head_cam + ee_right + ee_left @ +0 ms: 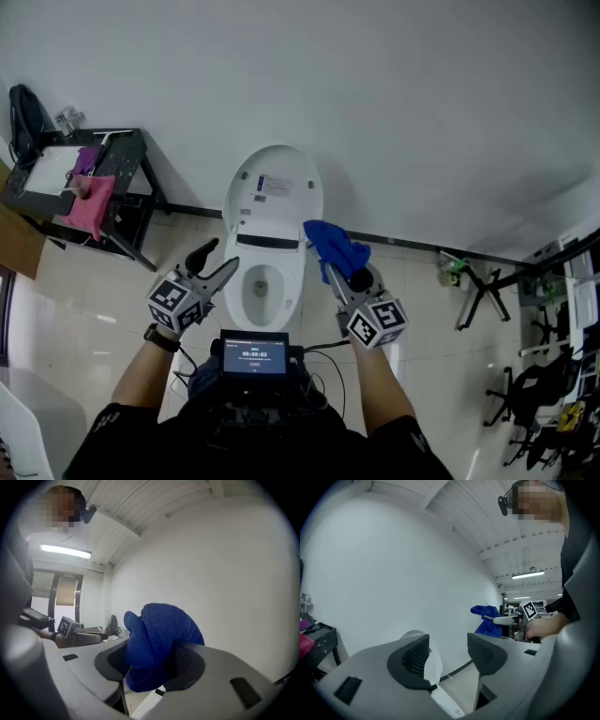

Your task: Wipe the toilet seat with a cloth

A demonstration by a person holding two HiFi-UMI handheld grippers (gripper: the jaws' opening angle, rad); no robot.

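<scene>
Now the right gripper (150, 663) pinches a bunched blue terry cloth (161, 637), the left gripper (447, 654) gapes empty; dragged along the white oval toilet seat (238, 292), the wad may slip out.

Glossy cream tiled floor (89, 314), running up to the white wall (422, 112). Standing on it: white toilet (274, 192) against the wall, black bench (125, 157) draped with a pink cloth (89, 204) at the left edge, black stand (483, 292) toward the right edge.

White wall (422, 94), tiled floor (84, 300) (black rack (142, 161) left).
</scene>
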